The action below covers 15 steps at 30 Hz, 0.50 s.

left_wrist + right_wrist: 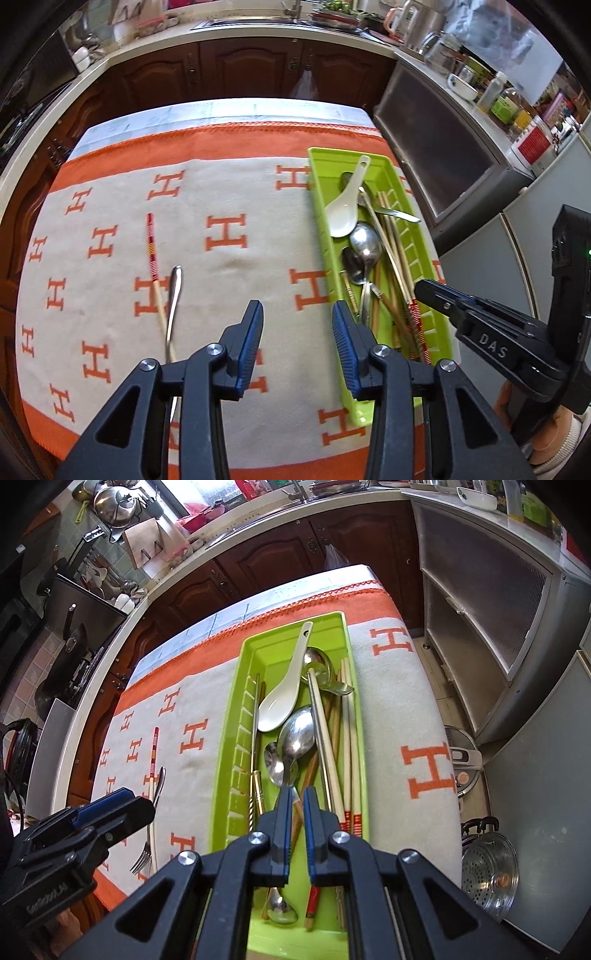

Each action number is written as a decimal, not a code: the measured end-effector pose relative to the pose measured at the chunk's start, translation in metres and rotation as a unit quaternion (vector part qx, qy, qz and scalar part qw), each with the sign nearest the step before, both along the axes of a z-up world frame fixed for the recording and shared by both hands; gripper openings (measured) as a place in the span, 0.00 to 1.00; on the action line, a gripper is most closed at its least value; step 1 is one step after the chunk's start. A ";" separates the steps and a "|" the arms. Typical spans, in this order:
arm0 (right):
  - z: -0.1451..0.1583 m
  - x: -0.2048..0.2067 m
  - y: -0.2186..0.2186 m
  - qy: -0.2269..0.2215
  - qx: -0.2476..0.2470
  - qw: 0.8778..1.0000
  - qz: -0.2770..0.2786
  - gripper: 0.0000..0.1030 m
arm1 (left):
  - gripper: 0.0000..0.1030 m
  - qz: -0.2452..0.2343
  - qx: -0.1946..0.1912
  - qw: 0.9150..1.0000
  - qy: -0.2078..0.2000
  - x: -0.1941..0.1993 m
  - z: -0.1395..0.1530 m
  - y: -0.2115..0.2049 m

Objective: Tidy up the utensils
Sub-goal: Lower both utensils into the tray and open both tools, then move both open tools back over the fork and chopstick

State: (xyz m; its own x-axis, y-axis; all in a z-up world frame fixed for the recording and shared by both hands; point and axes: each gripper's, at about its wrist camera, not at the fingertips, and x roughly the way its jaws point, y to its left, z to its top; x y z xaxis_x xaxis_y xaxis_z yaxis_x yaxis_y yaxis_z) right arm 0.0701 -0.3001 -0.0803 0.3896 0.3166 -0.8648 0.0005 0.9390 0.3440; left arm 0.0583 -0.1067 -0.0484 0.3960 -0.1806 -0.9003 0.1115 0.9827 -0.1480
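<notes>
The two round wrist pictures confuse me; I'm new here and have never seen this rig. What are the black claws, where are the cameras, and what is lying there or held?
A person holds a gripper in each hand; a camera on each looks along its fingers. The left gripper, seen from its own camera, is open and empty above a patterned cloth, where a fork and a striped chopstick lie. The right gripper is shut inside a green tray of spoons and chopsticks; whether it grips one is unclear.
</notes>
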 end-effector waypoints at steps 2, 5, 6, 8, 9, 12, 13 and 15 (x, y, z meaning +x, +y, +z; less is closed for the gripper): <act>0.003 -0.004 0.004 -0.001 -0.003 1.000 0.005 0.06 | 0.38 0.009 0.001 1.000 -0.002 -0.004 0.001 0.008; 0.008 -0.009 0.012 -0.001 -0.006 1.000 0.013 0.06 | 0.47 0.025 0.006 1.000 -0.006 -0.011 0.003 0.021; 0.009 -0.010 0.015 -0.001 -0.006 1.000 0.016 0.06 | 0.50 0.031 0.006 0.999 -0.007 -0.013 0.004 0.024; 0.013 -0.013 0.022 -0.003 -0.006 1.000 0.022 0.06 | 0.50 0.040 0.007 0.999 -0.011 -0.018 0.006 0.033; 0.014 -0.015 0.025 -0.004 -0.005 1.000 0.025 0.06 | 0.50 0.046 0.007 0.999 -0.011 -0.020 0.006 0.039; 0.019 -0.019 0.040 -0.004 -0.002 0.999 0.036 0.06 | 0.50 0.060 0.005 0.998 -0.011 -0.027 0.007 0.055; 0.020 -0.019 0.044 -0.004 -0.001 0.999 0.040 0.06 | 0.50 0.064 0.004 0.998 -0.011 -0.030 0.008 0.060; 0.023 -0.022 0.057 -0.006 -0.003 0.999 0.050 0.06 | 0.50 0.073 0.003 0.997 -0.011 -0.034 0.008 0.072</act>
State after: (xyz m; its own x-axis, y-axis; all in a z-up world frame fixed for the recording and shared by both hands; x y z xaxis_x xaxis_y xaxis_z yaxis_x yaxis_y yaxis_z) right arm 0.0483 -0.2436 -0.0574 0.3657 0.3488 -0.8629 -0.0976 0.9364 0.3372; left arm 0.0244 -0.0343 -0.0406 0.4368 -0.1153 -0.8921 -0.0290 0.9894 -0.1421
